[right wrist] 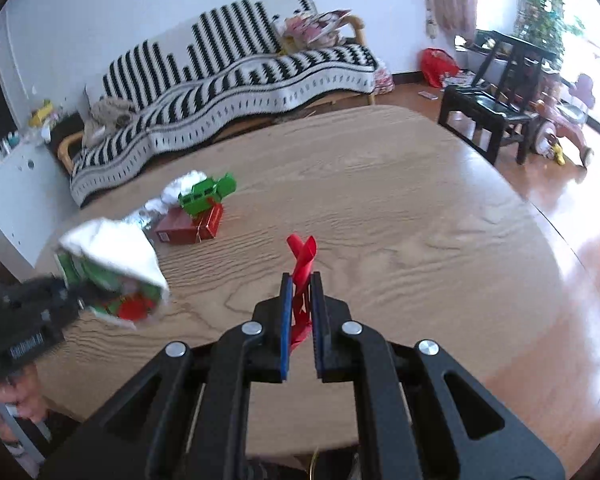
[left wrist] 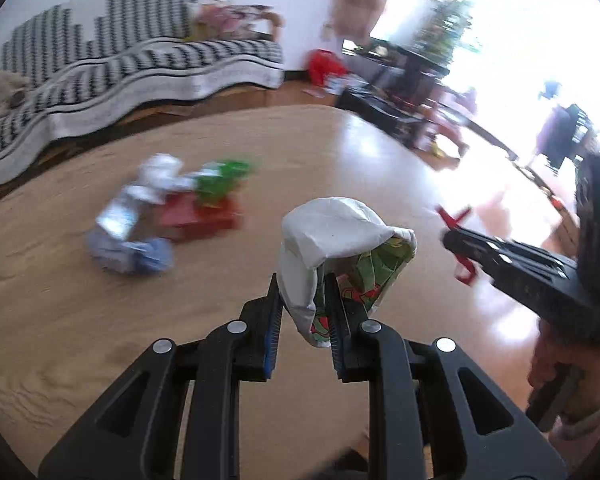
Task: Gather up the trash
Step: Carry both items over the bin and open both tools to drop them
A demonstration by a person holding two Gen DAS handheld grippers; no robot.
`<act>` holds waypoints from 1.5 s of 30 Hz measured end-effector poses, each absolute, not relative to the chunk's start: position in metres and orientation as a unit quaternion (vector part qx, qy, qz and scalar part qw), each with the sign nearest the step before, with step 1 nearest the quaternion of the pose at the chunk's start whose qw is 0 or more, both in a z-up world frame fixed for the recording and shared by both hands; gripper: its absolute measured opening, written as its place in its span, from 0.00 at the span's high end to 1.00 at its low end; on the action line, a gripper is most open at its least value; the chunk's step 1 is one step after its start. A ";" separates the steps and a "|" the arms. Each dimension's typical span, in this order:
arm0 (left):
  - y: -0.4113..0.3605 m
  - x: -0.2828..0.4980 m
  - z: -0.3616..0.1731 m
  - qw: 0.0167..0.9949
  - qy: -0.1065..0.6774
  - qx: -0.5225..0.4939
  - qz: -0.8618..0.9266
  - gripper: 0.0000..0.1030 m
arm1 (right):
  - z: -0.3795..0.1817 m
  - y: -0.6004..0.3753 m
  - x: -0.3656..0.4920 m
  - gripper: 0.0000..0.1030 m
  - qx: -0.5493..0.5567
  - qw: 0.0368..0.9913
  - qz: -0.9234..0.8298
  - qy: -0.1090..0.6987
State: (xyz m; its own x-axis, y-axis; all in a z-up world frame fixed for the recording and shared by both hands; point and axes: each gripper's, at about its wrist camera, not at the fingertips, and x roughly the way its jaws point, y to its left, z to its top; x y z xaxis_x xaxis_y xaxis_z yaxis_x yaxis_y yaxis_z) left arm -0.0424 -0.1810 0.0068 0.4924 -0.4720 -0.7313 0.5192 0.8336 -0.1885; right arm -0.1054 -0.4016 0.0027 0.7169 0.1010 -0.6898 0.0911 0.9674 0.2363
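Note:
My left gripper [left wrist: 302, 300] is shut on a crumpled paper cup [left wrist: 332, 248], white outside with a green and red print, held above the wooden table [left wrist: 80, 320]. The right wrist view shows that same cup [right wrist: 112, 264] at the left. My right gripper [right wrist: 300, 296] is shut on a red ribbon scrap [right wrist: 302, 260], which sticks up between the pads; the ribbon [left wrist: 454, 218] shows again at the right of the left wrist view. A pile of trash lies on the table: a red box [right wrist: 190, 226], a green carton [right wrist: 206, 192], white crumpled paper [right wrist: 184, 184] and a bluish wrapper [left wrist: 130, 252].
A sofa [right wrist: 220, 80] with a black-and-white striped cover runs behind the table. A dark chair [right wrist: 496, 108], a red bag [right wrist: 438, 64] and a pink toy [right wrist: 560, 128] stand on the floor at the right. A hand [left wrist: 556, 364] holds the right gripper's handle.

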 end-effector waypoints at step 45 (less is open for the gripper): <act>-0.330 -0.182 -0.148 0.705 0.609 0.132 -0.340 0.16 | -0.133 -0.520 -0.283 0.48 0.345 0.819 -0.051 0.455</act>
State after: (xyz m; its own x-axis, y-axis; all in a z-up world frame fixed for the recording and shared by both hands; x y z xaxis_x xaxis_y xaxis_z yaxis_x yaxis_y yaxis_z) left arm -0.1815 -0.3304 -0.1479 0.0281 -0.3186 -0.9475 0.6399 0.7339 -0.2278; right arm -0.2829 -0.5196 -0.1331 0.5811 0.2304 -0.7806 0.3974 0.7567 0.5192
